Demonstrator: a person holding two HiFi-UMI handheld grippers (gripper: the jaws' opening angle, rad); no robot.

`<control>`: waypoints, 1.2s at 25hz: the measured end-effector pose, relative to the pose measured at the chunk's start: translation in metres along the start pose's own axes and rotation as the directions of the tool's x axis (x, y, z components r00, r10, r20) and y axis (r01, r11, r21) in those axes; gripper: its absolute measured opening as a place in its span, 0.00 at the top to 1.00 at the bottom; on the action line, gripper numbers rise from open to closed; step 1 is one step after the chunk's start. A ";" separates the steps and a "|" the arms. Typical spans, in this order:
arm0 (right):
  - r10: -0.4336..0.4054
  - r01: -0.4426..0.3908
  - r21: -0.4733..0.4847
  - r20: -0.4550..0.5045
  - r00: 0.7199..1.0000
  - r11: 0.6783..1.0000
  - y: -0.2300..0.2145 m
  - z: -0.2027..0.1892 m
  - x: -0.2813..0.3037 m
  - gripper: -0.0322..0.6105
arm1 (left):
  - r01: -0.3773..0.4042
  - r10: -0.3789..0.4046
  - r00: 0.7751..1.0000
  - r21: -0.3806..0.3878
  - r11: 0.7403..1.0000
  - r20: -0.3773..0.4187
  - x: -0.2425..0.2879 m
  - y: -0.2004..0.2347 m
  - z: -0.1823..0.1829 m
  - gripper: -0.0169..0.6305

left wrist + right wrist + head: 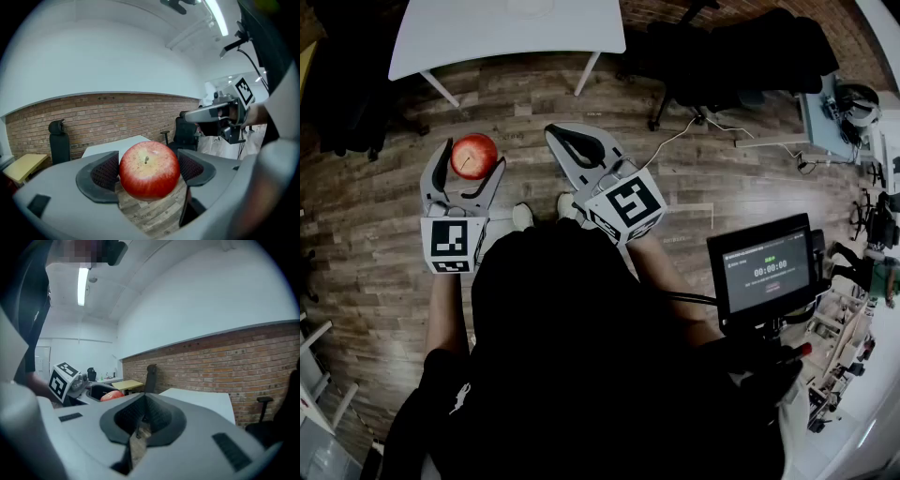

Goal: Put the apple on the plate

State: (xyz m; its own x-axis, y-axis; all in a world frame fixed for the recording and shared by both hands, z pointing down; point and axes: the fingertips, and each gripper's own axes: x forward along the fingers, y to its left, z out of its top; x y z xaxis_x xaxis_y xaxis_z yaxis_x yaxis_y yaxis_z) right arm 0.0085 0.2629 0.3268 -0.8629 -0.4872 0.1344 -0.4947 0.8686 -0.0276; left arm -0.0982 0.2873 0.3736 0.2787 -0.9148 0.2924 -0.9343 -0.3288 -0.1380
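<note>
A red apple (474, 155) is held up in the air above the wooden floor, and my left gripper (472, 162) is shut on it. In the left gripper view the apple (149, 169) sits stem-up between the two dark pads (104, 172), which press its sides. My right gripper (577, 148) hangs just to the right of it with its jaws together and nothing in them. In the right gripper view its pads (151, 416) meet, and the apple (111, 396) shows at the left. No plate shows in any view.
A white table (511, 33) stands ahead on the wooden floor (384, 225), in front of a brick wall (93, 117). Black office chairs (741, 56) are at the upper right. A small screen (766, 272) is at my right, with cluttered benches (844, 112) beyond it.
</note>
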 end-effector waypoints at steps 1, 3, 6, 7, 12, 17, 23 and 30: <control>-0.018 0.018 0.004 -0.003 1.000 1.000 -0.004 0.000 -0.002 0.95 | 0.012 -0.012 1.000 -0.006 1.000 0.006 0.003 -0.001 0.002 0.36; -0.044 0.044 0.005 -0.008 0.999 0.999 -0.009 0.001 -0.004 0.95 | 0.030 -0.030 0.999 -0.012 0.999 0.014 0.008 -0.001 0.006 0.36; -0.058 0.058 -0.002 -0.010 0.998 0.998 -0.013 0.002 -0.002 0.95 | 0.038 -0.038 0.999 -0.007 0.999 0.018 0.011 0.002 0.007 0.36; -0.063 0.063 -0.001 -0.012 0.998 0.998 -0.014 0.001 -0.001 0.95 | 0.040 -0.039 0.999 -0.006 0.999 0.017 0.012 0.004 0.007 0.36; -0.059 0.059 0.029 -0.010 0.998 0.998 -0.023 0.000 0.007 0.95 | 0.044 -0.044 0.999 -0.005 0.999 0.014 0.023 0.010 0.006 0.36; -0.085 0.084 0.076 0.010 0.996 0.994 -0.037 -0.001 0.010 0.95 | 0.055 -0.055 0.998 -0.003 0.998 0.019 0.034 0.017 0.008 0.36; -0.116 0.116 0.072 -0.013 0.993 0.991 -0.042 -0.004 0.012 0.95 | 0.067 -0.067 0.997 -0.002 0.998 0.026 0.036 0.022 0.013 0.36; -0.147 0.149 0.069 -0.042 0.988 0.986 -0.047 -0.010 0.012 0.95 | 0.073 -0.073 0.997 0.000 0.997 0.024 0.039 0.031 0.013 0.36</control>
State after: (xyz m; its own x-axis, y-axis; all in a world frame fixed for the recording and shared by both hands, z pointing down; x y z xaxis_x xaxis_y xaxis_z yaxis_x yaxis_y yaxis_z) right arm 0.0224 0.2176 0.3396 -0.7758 -0.6052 0.1786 -0.6240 0.7778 -0.0750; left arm -0.1130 0.2385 0.3686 0.3517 -0.8935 0.2790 -0.9113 -0.3950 -0.1163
